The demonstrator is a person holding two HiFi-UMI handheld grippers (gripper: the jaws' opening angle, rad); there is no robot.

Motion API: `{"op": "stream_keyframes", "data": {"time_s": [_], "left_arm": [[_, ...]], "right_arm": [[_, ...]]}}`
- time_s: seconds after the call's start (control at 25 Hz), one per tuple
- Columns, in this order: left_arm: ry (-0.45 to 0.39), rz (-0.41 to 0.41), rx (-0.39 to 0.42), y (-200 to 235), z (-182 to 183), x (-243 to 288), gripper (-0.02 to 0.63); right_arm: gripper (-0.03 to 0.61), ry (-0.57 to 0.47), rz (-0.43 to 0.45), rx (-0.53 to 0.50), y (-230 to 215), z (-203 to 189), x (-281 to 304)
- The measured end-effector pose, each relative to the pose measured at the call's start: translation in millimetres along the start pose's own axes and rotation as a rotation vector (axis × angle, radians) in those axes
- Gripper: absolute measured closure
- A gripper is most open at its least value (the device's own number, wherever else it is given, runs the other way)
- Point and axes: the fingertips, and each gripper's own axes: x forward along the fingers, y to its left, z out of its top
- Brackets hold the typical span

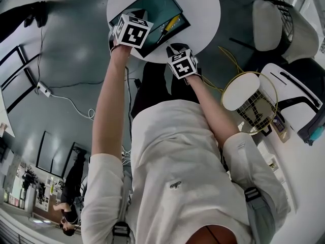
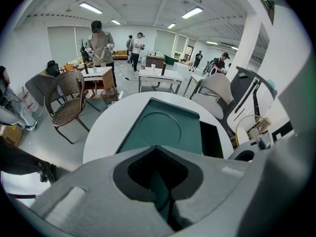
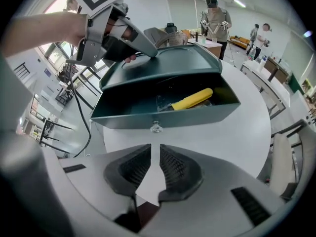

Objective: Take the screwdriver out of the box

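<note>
A dark green box (image 1: 152, 6) stands on a round white table (image 1: 203, 14), its drawer pulled out toward me. The yellow-handled screwdriver (image 1: 169, 27) lies in the drawer. In the right gripper view the screwdriver (image 3: 192, 98) rests behind the drawer front (image 3: 197, 115), whose small knob (image 3: 156, 128) sits just ahead of my right gripper (image 3: 155, 154). That gripper is open by a narrow gap and holds nothing. My left gripper (image 3: 143, 46) sits at the edge of the box top (image 3: 168, 65). In its own view the left gripper (image 2: 159, 181) is closed with a green strip of the box between its jaws.
A white chair (image 1: 277, 19) and a round wire basket (image 1: 254, 103) stand right of the table. Cables and a power strip (image 1: 43, 89) lie on the floor at left. A wicker chair (image 2: 66, 100), desks and several people (image 2: 101, 41) fill the room beyond.
</note>
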Motion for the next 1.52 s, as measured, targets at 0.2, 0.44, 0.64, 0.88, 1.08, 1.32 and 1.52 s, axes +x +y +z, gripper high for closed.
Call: {"op": "stream_keyframes", "data": {"time_s": [0.2, 0.44, 0.64, 0.88, 1.08, 1.32, 1.52], "left_arm": [[0.001, -0.002, 0.000, -1, 1, -1, 0.604], [-0.003, -0.001, -0.011, -4, 1, 1, 0.604], [-0.006, 0.001, -0.014, -2, 1, 0, 0.604], [-0.007, 0.002, -0.017, -1, 0, 0, 0.604], [-0.008, 0.001, -0.021, -2, 0, 0, 0.604], [-0.013, 0.001, -0.032, 1, 0, -1, 0.604], [-0.013, 0.001, -0.039, 0, 0, 0, 0.604]], "right_arm": [[0.485, -0.034, 0.001, 0.002, -1, 17, -2], [0.497, -0.020, -0.018, -0.019, -3, 21, 2], [0.506, -0.025, -0.014, -0.030, -1, 21, 2], [0.506, -0.014, -0.006, -0.021, 3, 13, 0], [0.505, -0.001, -0.003, -0.020, 2, 6, -1], [0.495, 0.027, 0.012, -0.028, 3, 4, -5], [0.528, 0.036, 0.007, -0.038, -1, -1, -17]]}}
